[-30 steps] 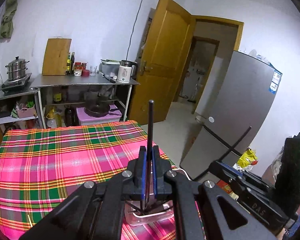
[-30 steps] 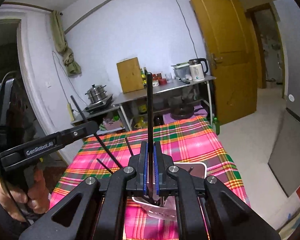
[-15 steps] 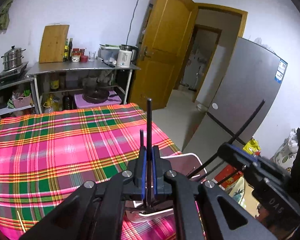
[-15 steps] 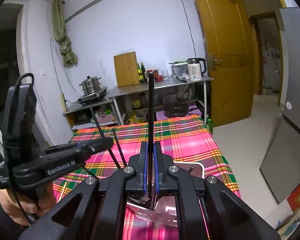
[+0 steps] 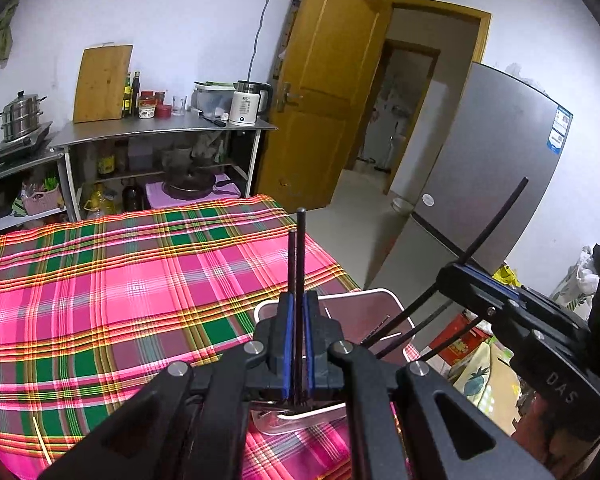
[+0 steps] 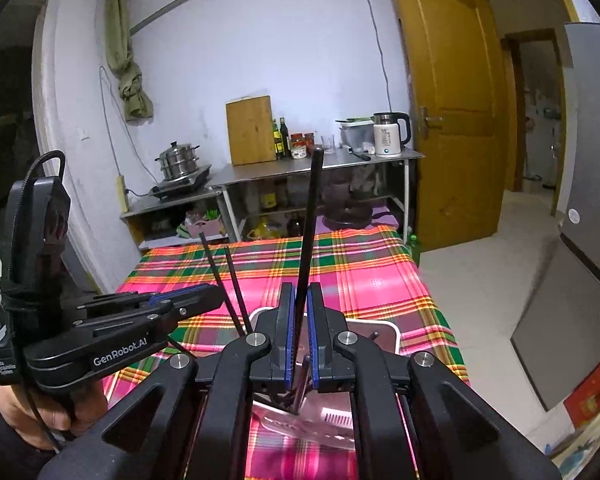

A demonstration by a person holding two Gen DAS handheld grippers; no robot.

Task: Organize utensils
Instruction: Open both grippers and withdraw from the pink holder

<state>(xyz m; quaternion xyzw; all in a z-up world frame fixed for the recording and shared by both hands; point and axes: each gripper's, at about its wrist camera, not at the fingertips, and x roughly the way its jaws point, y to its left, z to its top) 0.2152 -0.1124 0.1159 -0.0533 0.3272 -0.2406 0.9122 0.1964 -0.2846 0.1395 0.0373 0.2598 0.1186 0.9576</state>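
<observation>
A clear plastic container (image 5: 380, 292) with a white rim sits at the near right of the plaid tablecloth (image 5: 120, 280). Several black chopsticks lean in it. My left gripper (image 5: 298, 300) is shut on two black chopsticks (image 5: 301, 248) that stand upright just above the container's near end. My right gripper (image 6: 300, 292) hangs over the same container (image 6: 392, 332). Its jaws are opening, and one black chopstick (image 6: 312, 208) leans loose between them, its lower end down in the container. From the right wrist, the left gripper (image 6: 216, 300) shows at left; from the left wrist, the right gripper (image 5: 448, 272) at right.
A thin pale stick (image 5: 42, 440) lies on the cloth at the near left. A steel shelf table (image 5: 160, 132) with a kettle, jars and a cutting board stands past the far edge. A grey fridge (image 5: 492, 184) and an open door (image 5: 328, 92) are to the right. A hand (image 6: 52, 416) holds the left gripper.
My left gripper has come down closer to the container with its chopsticks. The right gripper's jaws have parted a little, and its chopstick has tipped from upright to leaning right.
</observation>
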